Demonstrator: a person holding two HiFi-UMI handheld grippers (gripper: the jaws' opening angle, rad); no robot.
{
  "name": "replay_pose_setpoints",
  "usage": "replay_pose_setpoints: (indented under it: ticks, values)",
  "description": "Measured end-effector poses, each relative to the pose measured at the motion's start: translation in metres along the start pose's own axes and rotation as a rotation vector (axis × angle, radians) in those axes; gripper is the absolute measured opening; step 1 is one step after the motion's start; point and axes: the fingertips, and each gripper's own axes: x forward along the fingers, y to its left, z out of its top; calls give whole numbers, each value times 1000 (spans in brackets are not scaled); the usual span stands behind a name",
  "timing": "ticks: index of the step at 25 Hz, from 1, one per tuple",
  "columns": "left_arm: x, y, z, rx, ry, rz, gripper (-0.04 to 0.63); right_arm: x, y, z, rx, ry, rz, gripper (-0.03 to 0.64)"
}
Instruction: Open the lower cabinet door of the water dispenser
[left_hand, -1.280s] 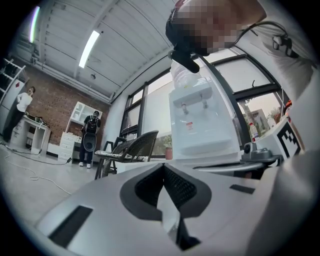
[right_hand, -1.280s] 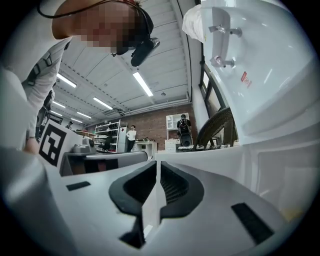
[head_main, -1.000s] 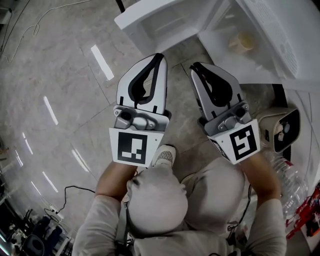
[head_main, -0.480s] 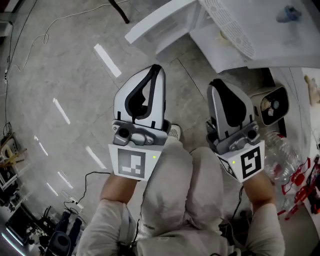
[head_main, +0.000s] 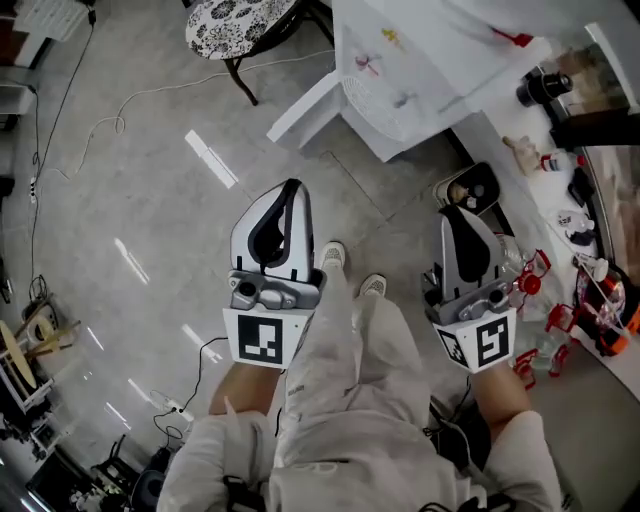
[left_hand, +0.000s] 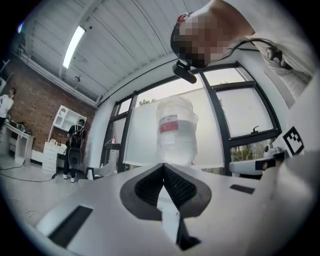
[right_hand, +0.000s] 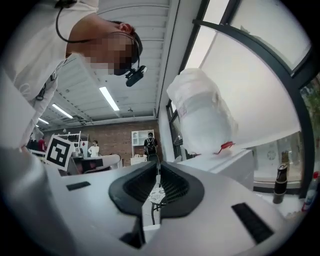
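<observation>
The white water dispenser (head_main: 400, 70) stands at the top right of the head view. Its lower cabinet door (head_main: 305, 110) hangs open toward the floor side. My left gripper (head_main: 290, 190) and right gripper (head_main: 455, 212) are held up in front of me, well short of the door, both shut with nothing between the jaws. In the left gripper view the left gripper (left_hand: 162, 167) points level at the big water bottle (left_hand: 176, 130) on top of the dispenser. The right gripper (right_hand: 157, 167) shows the same bottle (right_hand: 202, 120) on the dispenser top (right_hand: 225, 162) to its right.
A patterned stool (head_main: 240, 20) stands left of the dispenser, and a cable (head_main: 100, 130) trails over the floor. A beige appliance (head_main: 475, 190), bottles and red items (head_main: 560, 320) crowd the right side. People (left_hand: 75, 145) stand far off by a brick wall.
Both grippers have risen together from low near the open cabinet to about the dispenser top. The head view has lifted too, from a crouch to standing. The jaws stayed shut.
</observation>
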Motion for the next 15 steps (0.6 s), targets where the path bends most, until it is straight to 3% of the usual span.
replay_pose_setpoints:
  ticks: [5, 8, 15]
  values:
    - [4, -14, 134, 6, -20, -18, 5, -38, -5, 119, 13, 23, -78, 35]
    - [7, -28, 193, 27, -50, -66, 5, -55, -4, 174, -4, 5, -101, 35]
    - [8, -70, 242, 17, -72, -144, 5, -100, -4, 243, -57, -56, -187, 35]
